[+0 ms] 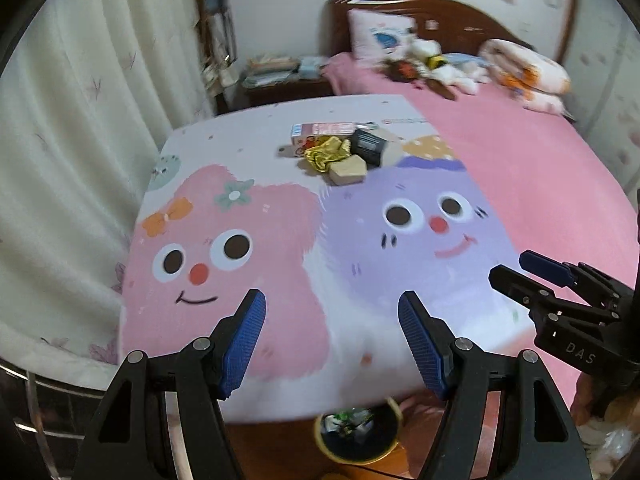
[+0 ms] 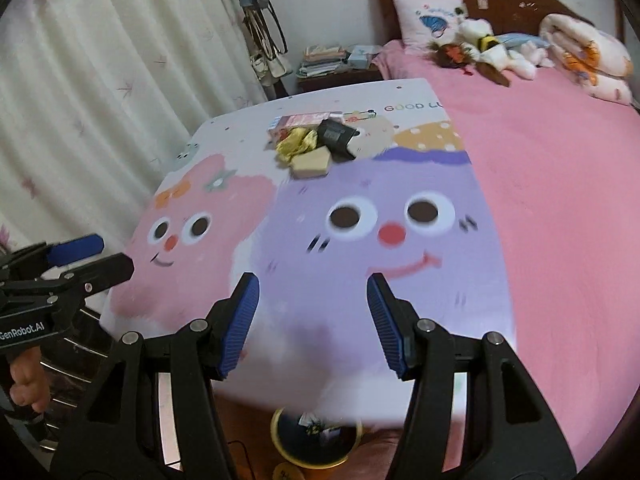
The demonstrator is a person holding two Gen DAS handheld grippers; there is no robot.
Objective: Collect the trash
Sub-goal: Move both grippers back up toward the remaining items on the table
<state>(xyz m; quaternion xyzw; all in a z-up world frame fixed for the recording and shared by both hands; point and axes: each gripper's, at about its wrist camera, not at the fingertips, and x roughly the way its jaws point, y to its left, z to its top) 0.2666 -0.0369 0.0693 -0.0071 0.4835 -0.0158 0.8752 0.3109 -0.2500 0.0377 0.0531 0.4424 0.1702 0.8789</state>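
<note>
The trash sits in one small heap at about 12 o'clock from both grippers, far up the bed on the cartoon blanket [image 1: 248, 240], above the purple face. At the front of the heap is a tan block [image 1: 349, 171], likely a small box or a sponge-like piece; it looks light and squarish, and its two flat sides would suit the pads well. Touching it at 10 o'clock is a crumpled gold wrapper [image 1: 326, 152]: foil-like, nearly weightless, slick and springy, so I would pinch it across a raised fold, not at a loose edge. Behind that lies a flat pink carton [image 1: 316, 133], probably empty and easy to crush; take it across its narrow width. At 2 o'clock from the tan block is a black box [image 1: 370, 145], stiffer by the look of it, leaning on the others. Since the pieces touch, lifting one may drag a neighbour along.

The left gripper [image 1: 332, 340] is spread wide and holding nothing, low over the near end of the blanket. The right gripper [image 2: 313, 322] is likewise released and empty, beside it at 3 o'clock. Both are well apart from the heap. Below them, at 6 o'clock on the floor, stands a round bin [image 1: 358, 432] with a yellow rim, with some scraps already inside.
</note>
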